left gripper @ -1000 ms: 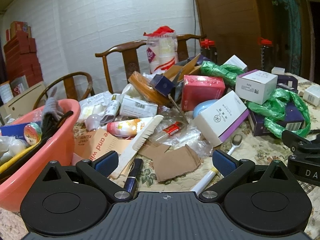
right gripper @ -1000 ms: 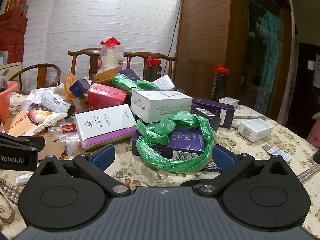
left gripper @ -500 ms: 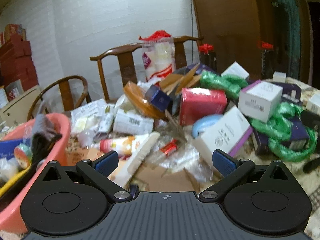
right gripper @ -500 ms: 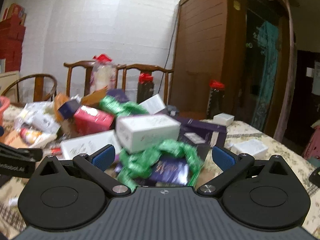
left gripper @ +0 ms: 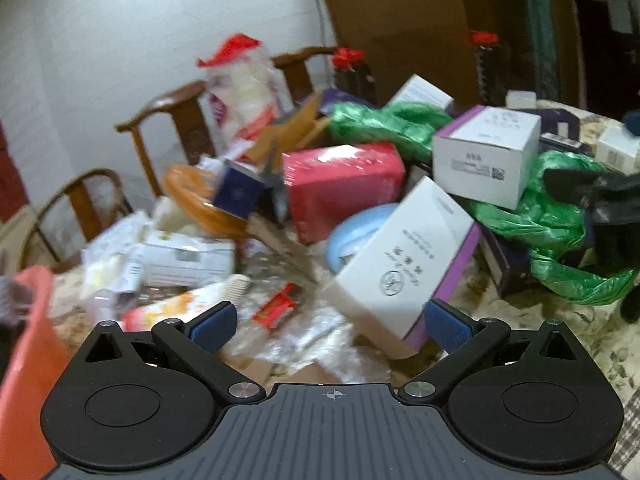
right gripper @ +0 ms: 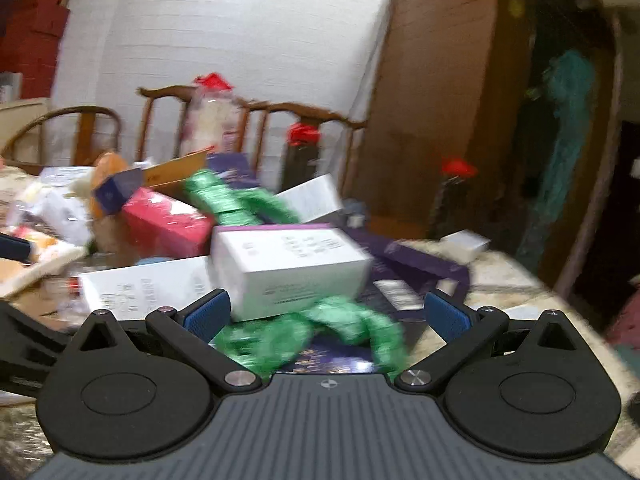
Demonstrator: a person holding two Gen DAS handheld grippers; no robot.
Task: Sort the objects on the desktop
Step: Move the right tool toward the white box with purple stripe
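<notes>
Only left wrist shows, blurrily, pink tub [left gripper: 28,344].

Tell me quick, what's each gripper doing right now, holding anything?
Left gripper: open, fingers spread wide, holding nothing.
Right gripper: open, fingers spread wide, holding nothing.

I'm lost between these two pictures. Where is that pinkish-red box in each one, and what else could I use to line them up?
Left wrist view: the pinkish-red box sits just above centre, behind the long white box with a purple edge.
Right wrist view: the same box lies left of centre, in the middle of the pile.
Shared landmark: the white carton resting on green plastic.
</notes>
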